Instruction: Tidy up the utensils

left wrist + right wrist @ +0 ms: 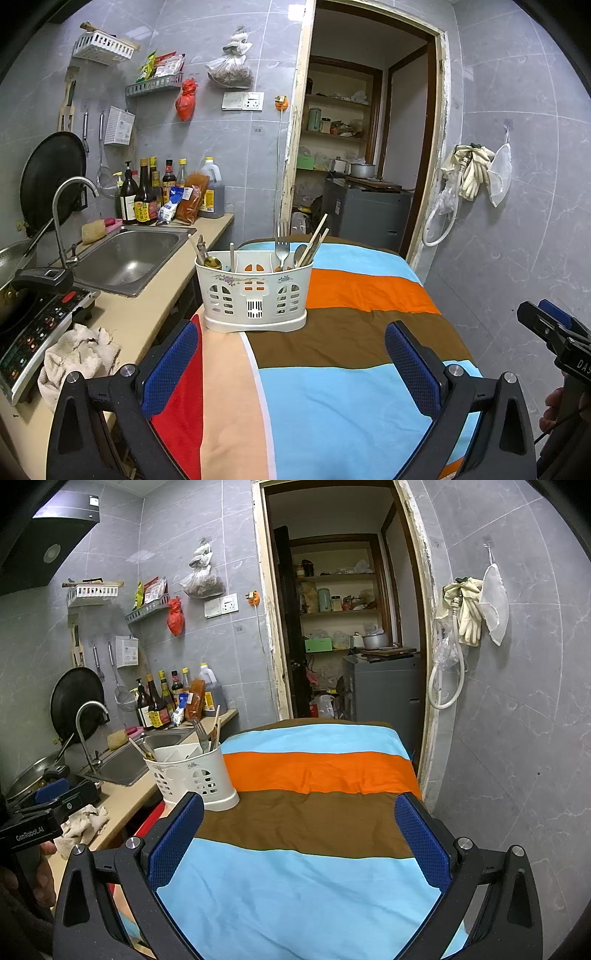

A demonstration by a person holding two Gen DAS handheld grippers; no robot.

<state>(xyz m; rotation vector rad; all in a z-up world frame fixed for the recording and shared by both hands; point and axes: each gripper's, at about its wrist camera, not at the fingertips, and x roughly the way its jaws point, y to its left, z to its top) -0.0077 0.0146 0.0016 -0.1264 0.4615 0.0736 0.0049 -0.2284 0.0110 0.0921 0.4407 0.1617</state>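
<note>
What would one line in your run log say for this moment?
left gripper: open, empty | right gripper: open, empty | utensil holder: upright on striped cloth, holds fork, spoons, chopsticks

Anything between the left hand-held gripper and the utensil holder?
Nothing but bare striped cloth. In the left wrist view the open left hand-held gripper faces the utensil holder with no object between them.

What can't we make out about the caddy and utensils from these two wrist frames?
- Utensil caddy: left wrist view, its walls hide the lower ends of the fork, spoon and chopsticks.
- Right wrist view: the right tool has a finger covering the caddy's near base.
- Small items in the caddy's left compartment: too small to identify.
</note>
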